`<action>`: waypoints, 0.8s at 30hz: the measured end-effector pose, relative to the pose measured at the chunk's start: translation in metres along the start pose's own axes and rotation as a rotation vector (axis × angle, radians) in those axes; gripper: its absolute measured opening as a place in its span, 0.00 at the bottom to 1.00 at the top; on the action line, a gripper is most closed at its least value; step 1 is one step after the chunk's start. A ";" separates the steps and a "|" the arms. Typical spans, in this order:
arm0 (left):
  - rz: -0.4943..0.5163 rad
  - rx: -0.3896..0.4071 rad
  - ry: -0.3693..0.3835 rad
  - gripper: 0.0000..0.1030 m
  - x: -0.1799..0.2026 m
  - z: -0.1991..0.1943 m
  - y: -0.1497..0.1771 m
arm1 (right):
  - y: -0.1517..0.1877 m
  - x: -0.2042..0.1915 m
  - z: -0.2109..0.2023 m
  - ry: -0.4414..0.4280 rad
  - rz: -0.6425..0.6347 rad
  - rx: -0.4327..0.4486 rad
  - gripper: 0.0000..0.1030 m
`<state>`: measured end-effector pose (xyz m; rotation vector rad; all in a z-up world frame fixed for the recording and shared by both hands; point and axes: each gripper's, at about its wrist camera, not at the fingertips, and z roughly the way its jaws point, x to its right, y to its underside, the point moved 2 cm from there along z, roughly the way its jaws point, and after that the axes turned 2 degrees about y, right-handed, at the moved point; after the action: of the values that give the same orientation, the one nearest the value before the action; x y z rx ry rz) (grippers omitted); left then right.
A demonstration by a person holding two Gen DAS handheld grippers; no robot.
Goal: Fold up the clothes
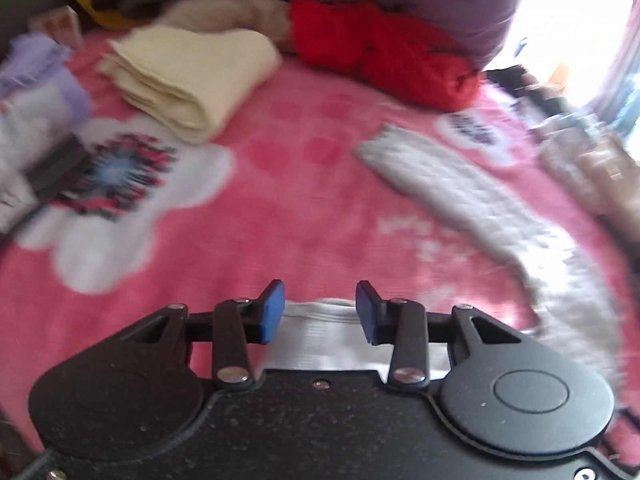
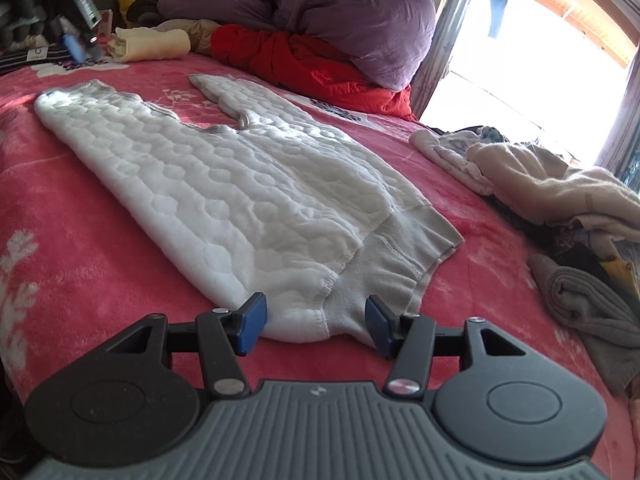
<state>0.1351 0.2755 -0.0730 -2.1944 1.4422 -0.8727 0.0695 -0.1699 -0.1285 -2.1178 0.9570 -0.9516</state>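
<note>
Here our left gripper (image 1: 320, 312) and right gripper (image 2: 314, 322) gape unclenched over the quilted, honeycomb-stitched white trousers (image 2: 240, 184), whose waistband is ribbed.

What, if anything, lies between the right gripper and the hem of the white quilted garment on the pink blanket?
Nothing visible. The right gripper is open, its jaws either side of the grey ribbed hem of the white quilted garment, which lies flat on the pink blanket.

White quilted trousers (image 2: 224, 184) with grey waistband and cuffs, spread flat lengthwise on the pink blanket (image 2: 80, 220), legs slightly apart, waistband nearest the right wrist camera.
</note>
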 end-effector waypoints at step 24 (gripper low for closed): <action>0.216 -0.152 -0.062 0.32 0.032 0.049 0.005 | 0.004 -0.012 -0.006 0.030 -0.171 -0.025 0.39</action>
<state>0.1733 0.2433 -0.1027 -2.0983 1.7264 -0.6354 0.0575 -0.1642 -0.1329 -2.2398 0.8157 -1.0631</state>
